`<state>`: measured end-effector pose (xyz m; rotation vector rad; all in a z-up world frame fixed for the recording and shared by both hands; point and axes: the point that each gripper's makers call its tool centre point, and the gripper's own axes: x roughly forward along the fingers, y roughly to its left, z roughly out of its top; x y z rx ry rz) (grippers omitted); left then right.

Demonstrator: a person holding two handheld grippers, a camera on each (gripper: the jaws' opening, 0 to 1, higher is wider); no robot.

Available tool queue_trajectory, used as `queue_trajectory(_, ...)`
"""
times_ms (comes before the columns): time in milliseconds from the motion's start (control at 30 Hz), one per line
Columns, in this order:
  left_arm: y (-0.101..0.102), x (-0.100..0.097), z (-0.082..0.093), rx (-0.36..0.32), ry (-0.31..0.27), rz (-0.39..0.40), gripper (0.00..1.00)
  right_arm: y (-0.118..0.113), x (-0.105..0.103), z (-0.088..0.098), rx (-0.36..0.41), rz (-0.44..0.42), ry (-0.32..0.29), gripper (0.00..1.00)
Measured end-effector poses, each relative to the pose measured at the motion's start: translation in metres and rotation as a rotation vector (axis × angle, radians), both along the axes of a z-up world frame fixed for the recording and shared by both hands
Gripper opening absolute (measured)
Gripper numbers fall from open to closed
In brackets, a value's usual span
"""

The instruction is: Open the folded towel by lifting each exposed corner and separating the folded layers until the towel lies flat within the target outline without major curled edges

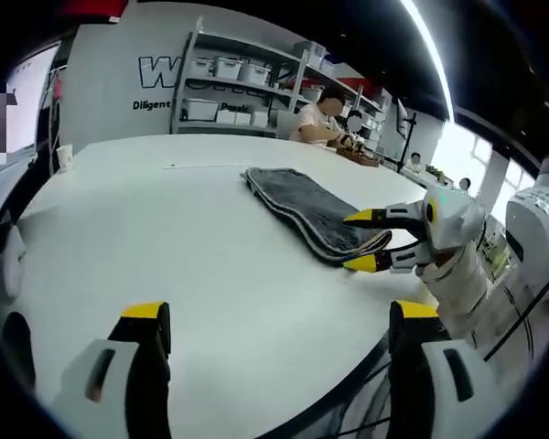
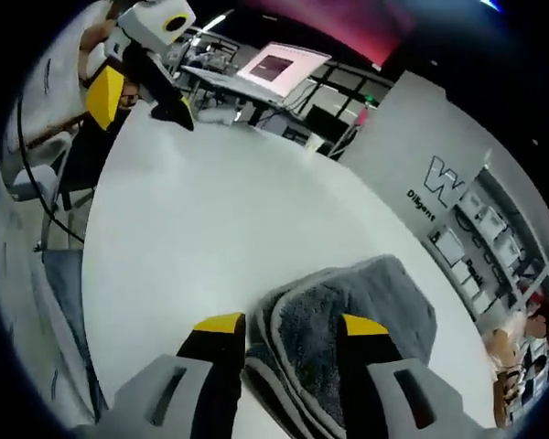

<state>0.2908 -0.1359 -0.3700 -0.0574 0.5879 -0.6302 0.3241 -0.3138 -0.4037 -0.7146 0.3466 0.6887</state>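
My right tool point(image 2: 281, 323) has its yellow-tipped black jaws parted around the near end of the folded dark grey plush towel point(image 2: 366, 302). One jaw sits at the towel's stacked edge and the other over its top face. I cannot tell whether either tip is touching the fabric, and nothing is pinched between them. In the left gripper view the same right tool point(image 1: 362, 240) comes in from the right. Its two yellow tips are spread, one above and one below the towel's point(image 1: 302, 208) layered end, where pale edge bands show several folds stacked.

My left tool point(image 1: 282, 313) hangs wide open above bare table, holding nothing, well apart from the towel. In the right gripper view it point(image 2: 146, 87) appears far off near the opposite edge of the table.

The towel lies still folded as a long strip on the round white table point(image 1: 165, 238), towards the side where my right tool is, and runs away from the near edge.

Beyond the table's far edge stand white metal shelves point(image 1: 247, 87) carrying clear storage boxes, against a grey wall with dark lettering point(image 1: 156, 73). Two seated people point(image 1: 325, 119) are at another surface beside the shelves. A white paper cup point(image 1: 65, 157) stands near the table's left edge.
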Motion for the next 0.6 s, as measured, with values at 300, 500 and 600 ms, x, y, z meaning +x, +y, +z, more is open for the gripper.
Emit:
queue_trajectory(300, 0.002, 0.000, -0.001, -0.002, 0.002, 0.003, 0.98, 0.014, 0.021, -0.015, -0.066, -0.006, -0.022, 0.29)
queue_trajectory(500, 0.002, 0.000, -0.001, -0.003, 0.003, 0.006, 0.97, 0.012, 0.023, -0.018, -0.074, -0.011, -0.017, 0.16)
queue_trajectory(600, 0.003, 0.001, -0.001, 0.000, 0.004, 0.008, 0.97, 0.014, 0.023, -0.019, -0.061, -0.003, -0.013, 0.10)
